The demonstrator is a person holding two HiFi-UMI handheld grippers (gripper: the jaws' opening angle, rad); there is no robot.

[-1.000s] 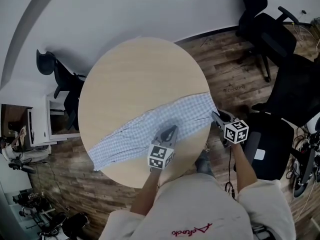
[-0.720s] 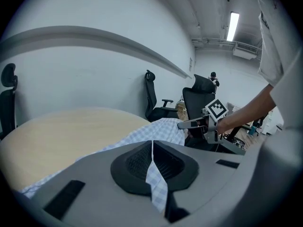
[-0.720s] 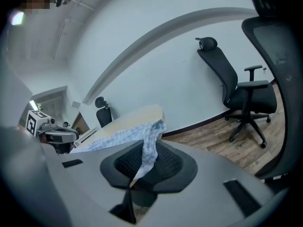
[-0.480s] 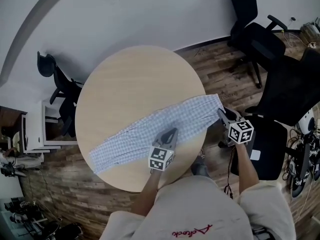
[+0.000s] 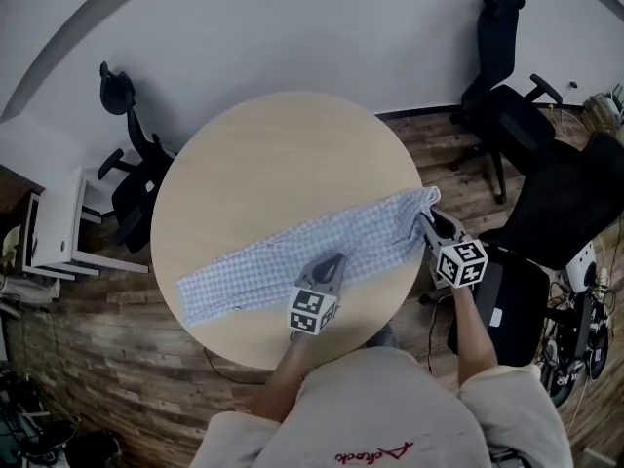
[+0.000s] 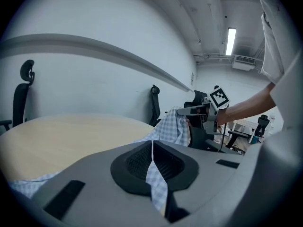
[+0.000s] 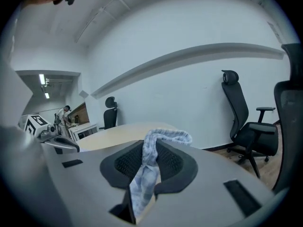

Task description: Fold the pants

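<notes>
Left tongs (image 5: 331,262) pressed tight on pants (image 5: 278,256) mid-length; right tongs (image 5: 427,221) pinching bunched end, raised above table (image 5: 273,154).

Checked pants (image 5: 283,252) across round wooden table (image 5: 273,159)

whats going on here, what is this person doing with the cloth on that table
A person with a gripper in each hand is folding checked pants that lie stretched across a round table. The left gripper is shut on the near edge of the fabric, about midway along. The right gripper is shut on the gathered end by the table's right edge and holds it raised off the surface. No fold is laid yet; the rest of the fabric lies flat.
</notes>
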